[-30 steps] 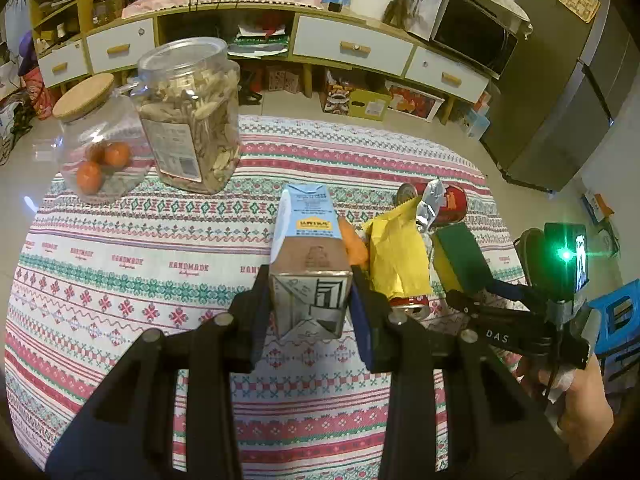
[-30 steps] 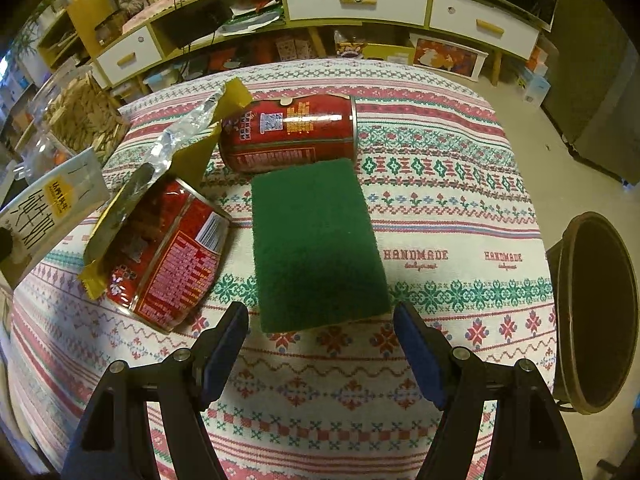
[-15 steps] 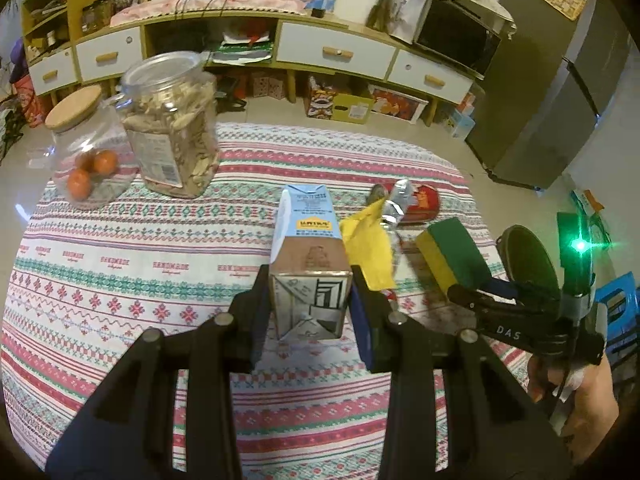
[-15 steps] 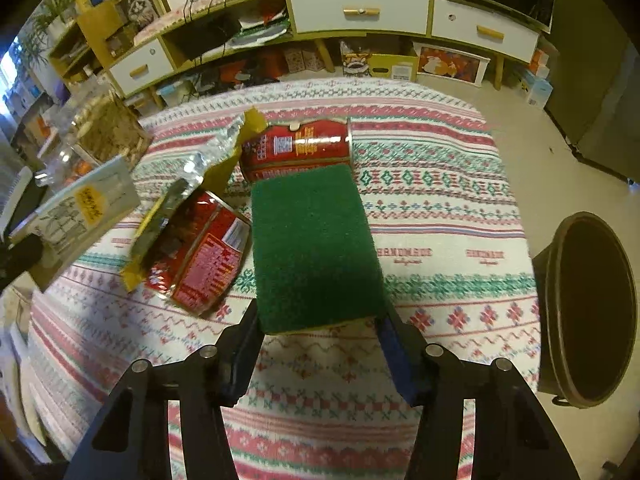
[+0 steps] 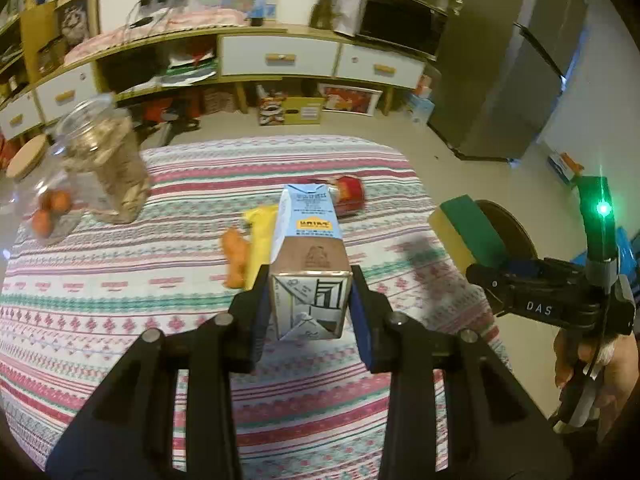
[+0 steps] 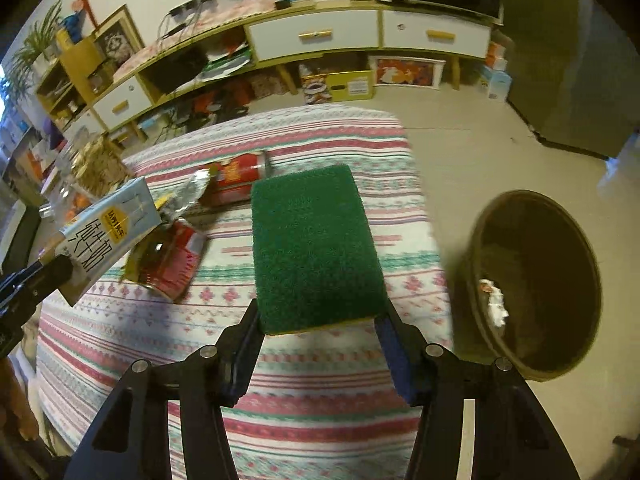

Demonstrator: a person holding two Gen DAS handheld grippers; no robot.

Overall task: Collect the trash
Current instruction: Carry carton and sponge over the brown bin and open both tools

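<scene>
My left gripper (image 5: 311, 312) is shut on a blue and white drink carton (image 5: 310, 248), held up over the patterned tablecloth (image 5: 120, 304). The carton (image 6: 104, 236) also shows at the left of the right wrist view. My right gripper (image 6: 320, 344) is shut on a green and yellow sponge (image 6: 314, 248), lifted off the cloth; the sponge (image 5: 466, 232) appears at the right of the left wrist view. Two red cans (image 6: 236, 178) (image 6: 172, 260), a yellow foil wrapper (image 5: 260, 240) and an orange scrap (image 5: 236, 256) lie on the table. A brown bin (image 6: 536, 280) stands on the floor beside the table's right edge.
A jar of snacks (image 5: 112, 172) and a cork-lidded jar with orange fruit (image 5: 40, 204) stand at the table's far left. A low cabinet with white drawers (image 5: 280, 56) runs along the far wall. A grey fridge (image 5: 500, 80) is at the right. A white scrap (image 6: 494, 300) lies in the bin.
My right gripper closed on the sponge and lifted it off the cloth toward the right. My left gripper, still holding the carton, rose and moved right across the table.
</scene>
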